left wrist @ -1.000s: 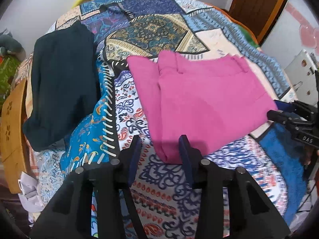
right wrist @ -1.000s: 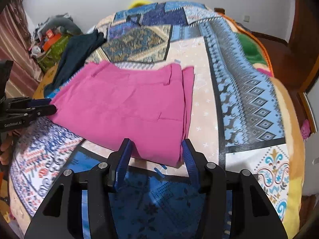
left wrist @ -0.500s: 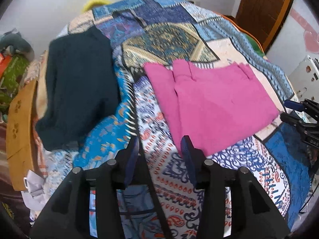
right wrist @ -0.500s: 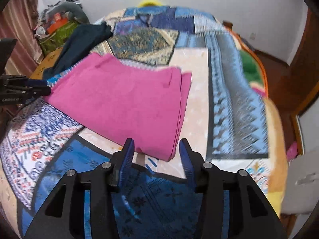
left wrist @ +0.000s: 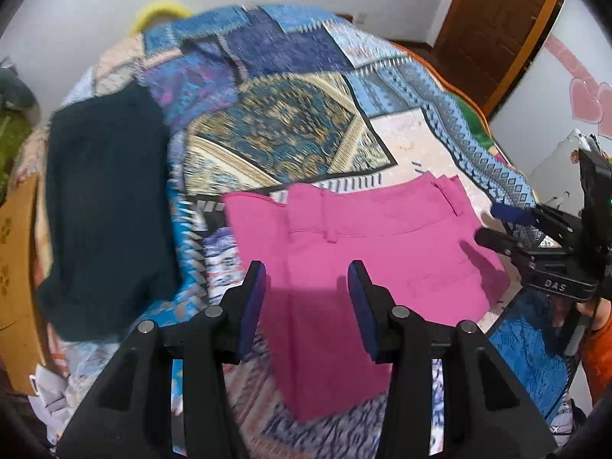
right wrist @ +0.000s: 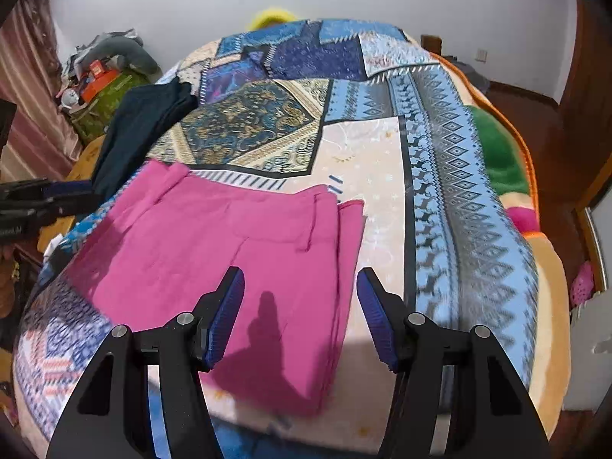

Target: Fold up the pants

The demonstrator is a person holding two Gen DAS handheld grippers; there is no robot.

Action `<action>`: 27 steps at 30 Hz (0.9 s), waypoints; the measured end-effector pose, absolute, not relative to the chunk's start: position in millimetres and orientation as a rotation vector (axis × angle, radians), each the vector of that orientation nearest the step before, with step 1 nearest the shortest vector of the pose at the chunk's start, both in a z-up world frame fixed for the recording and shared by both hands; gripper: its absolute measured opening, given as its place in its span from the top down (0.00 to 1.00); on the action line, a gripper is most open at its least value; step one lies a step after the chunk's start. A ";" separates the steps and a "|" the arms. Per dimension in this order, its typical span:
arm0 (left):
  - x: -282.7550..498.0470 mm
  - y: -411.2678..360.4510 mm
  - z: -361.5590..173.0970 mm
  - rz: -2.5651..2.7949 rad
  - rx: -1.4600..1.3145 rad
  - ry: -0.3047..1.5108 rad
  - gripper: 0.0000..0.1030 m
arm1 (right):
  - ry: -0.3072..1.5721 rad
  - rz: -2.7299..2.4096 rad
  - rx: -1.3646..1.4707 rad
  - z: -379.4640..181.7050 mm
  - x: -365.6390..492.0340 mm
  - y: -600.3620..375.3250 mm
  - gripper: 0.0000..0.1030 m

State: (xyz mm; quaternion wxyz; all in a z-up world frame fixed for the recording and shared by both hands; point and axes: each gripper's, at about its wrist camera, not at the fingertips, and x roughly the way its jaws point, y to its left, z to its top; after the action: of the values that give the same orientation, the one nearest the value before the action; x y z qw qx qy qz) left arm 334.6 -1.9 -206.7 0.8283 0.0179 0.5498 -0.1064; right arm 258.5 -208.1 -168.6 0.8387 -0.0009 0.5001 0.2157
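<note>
Heads up: your pink pants (left wrist: 367,267) are lying folded flat on the patchwork bedspread (right wrist: 440,199), and neither tool has hold of them. The left gripper (left wrist: 306,298) hangs parted above the near-left corner, nothing pinched. The right gripper (right wrist: 298,310) is spreading its jaws over the near-right edge, cloth below but not pressed. The risk I see: nip only the top layer and the stack peels apart and skews. Readable writing: "DAS" on the right tool's body, nothing else legible.
</note>
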 end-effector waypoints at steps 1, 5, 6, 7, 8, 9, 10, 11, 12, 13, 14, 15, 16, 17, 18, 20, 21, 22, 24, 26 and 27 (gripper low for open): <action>339.1 -4.9 -212.8 -0.229 0.044 1.181 0.58 | 1.066 0.456 -0.011 -171.9 263.2 -206.9 0.45; 354.6 -10.4 -235.7 -0.209 0.095 1.223 0.64 | 1.111 0.452 -0.089 -184.2 278.8 -200.1 0.61; 356.5 -10.1 -239.5 -0.205 0.101 1.229 0.64 | 1.118 0.459 -0.097 -186.4 280.8 -199.6 0.66; 358.2 -9.2 -243.7 -0.198 0.111 1.235 0.64 | 1.123 0.469 -0.105 -188.4 281.3 -198.8 0.67; 359.6 -9.4 -249.6 -0.187 0.144 1.246 0.64 | 1.123 0.476 -0.117 -190.0 280.8 -197.4 0.71; 359.6 -10.4 -252.2 -0.184 0.165 1.248 0.64 | 1.124 0.483 -0.137 -192.1 279.9 -195.6 0.74; 359.6 -11.1 -254.3 -0.183 0.182 1.247 0.64 | 1.123 0.488 -0.160 -194.1 279.6 -194.1 0.75; 358.7 -12.4 -255.8 -0.174 0.209 1.244 0.64 | 1.118 0.489 -0.184 -195.9 277.6 -192.5 0.75; 357.4 -13.5 -256.1 -0.161 0.233 1.237 0.63 | 1.114 0.489 -0.193 -196.9 276.6 -192.4 0.76; 357.0 -13.5 -256.4 -0.155 0.241 1.235 0.62 | 1.114 0.488 -0.194 -197.6 277.2 -192.9 0.76; 356.2 -13.3 -256.2 -0.144 0.250 1.231 0.61 | 1.115 0.487 -0.191 -198.2 277.3 -194.0 0.77; 355.5 -12.6 -255.9 -0.133 0.257 1.227 0.58 | 1.116 0.487 -0.186 -198.7 276.7 -195.7 0.78; 354.6 -11.0 -255.2 -0.124 0.262 1.221 0.54 | 1.117 0.487 -0.182 -199.1 277.4 -196.7 0.78; 353.8 -8.7 -254.3 -0.117 0.259 1.218 0.53 | 1.118 0.487 -0.180 -199.1 277.9 -197.4 0.79; 353.6 -6.1 -252.9 -0.107 0.253 1.216 0.54 | 1.120 0.487 -0.176 -198.6 278.1 -198.2 0.80; 352.5 -0.3 -249.7 -0.064 0.256 1.212 0.54 | 1.123 0.483 -0.164 -197.5 278.3 -200.0 0.81; 350.9 5.1 -248.1 -0.065 0.237 1.219 0.54 | 1.125 0.481 -0.154 -196.2 278.1 -201.5 0.80; 348.6 10.5 -246.0 -0.081 0.203 1.225 0.54 | 1.124 0.480 -0.142 -194.1 277.0 -202.6 0.80; 343.4 22.2 -239.8 -0.100 0.127 1.228 0.54 | 1.131 0.473 -0.108 -189.7 274.4 -207.3 0.76; 338.9 28.6 -233.8 -0.106 0.076 1.221 0.54 | 1.141 0.474 -0.070 -186.5 270.7 -210.7 0.69; 336.8 32.3 -230.8 -0.115 0.043 1.221 0.54 | 1.139 0.475 -0.051 -184.7 268.2 -212.8 0.61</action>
State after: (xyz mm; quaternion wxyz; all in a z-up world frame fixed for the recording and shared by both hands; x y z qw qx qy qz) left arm 336.8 32.3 -230.8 0.8177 0.0200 0.5728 -0.0538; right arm 268.2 -212.8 -184.7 0.8152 -0.0240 0.5340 0.2228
